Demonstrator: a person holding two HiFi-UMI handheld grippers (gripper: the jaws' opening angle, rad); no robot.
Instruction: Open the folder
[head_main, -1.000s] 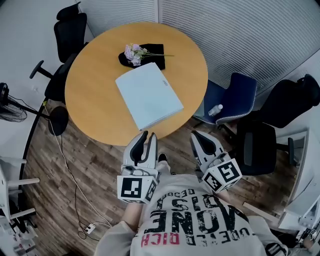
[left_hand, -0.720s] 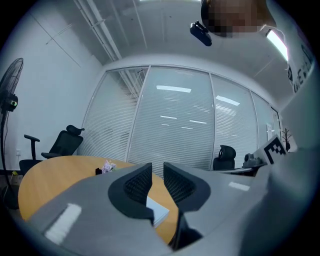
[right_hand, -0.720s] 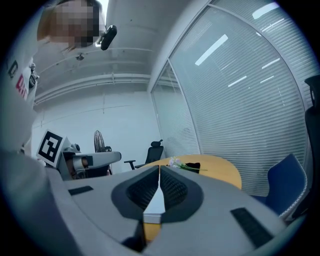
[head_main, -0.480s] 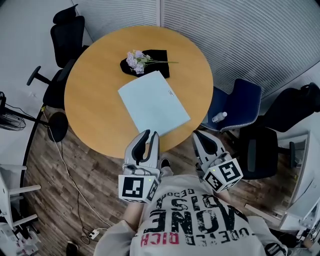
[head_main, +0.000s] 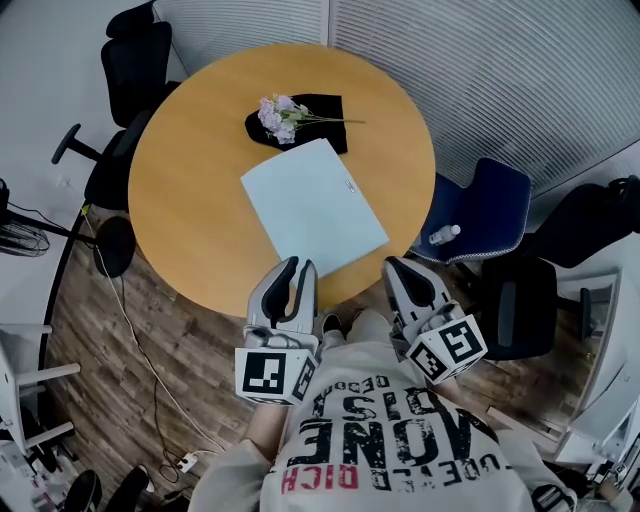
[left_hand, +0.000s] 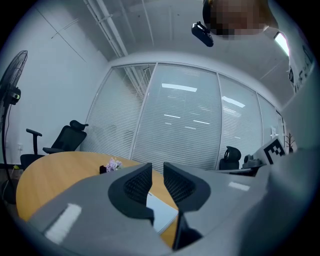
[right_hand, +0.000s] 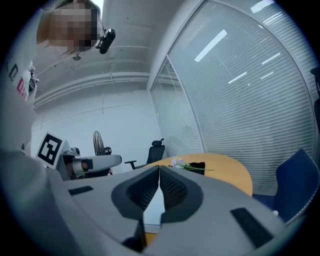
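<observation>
One pale-blue folder (head_main: 313, 207), closed, on round wooden table (head_main: 190, 180).
Two grippers: left gripper (head_main: 299, 267) jaws apart, empty; right gripper (head_main: 394, 264) jaws together.

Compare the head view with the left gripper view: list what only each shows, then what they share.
Head view only: the small clear bottle on the blue padded chair, and the brown plank floor. Left gripper view only: the white ceiling with its pipes. Both: the round orange wooden table, the pale blue closed folder and the purple flower sprig on it.
</observation>
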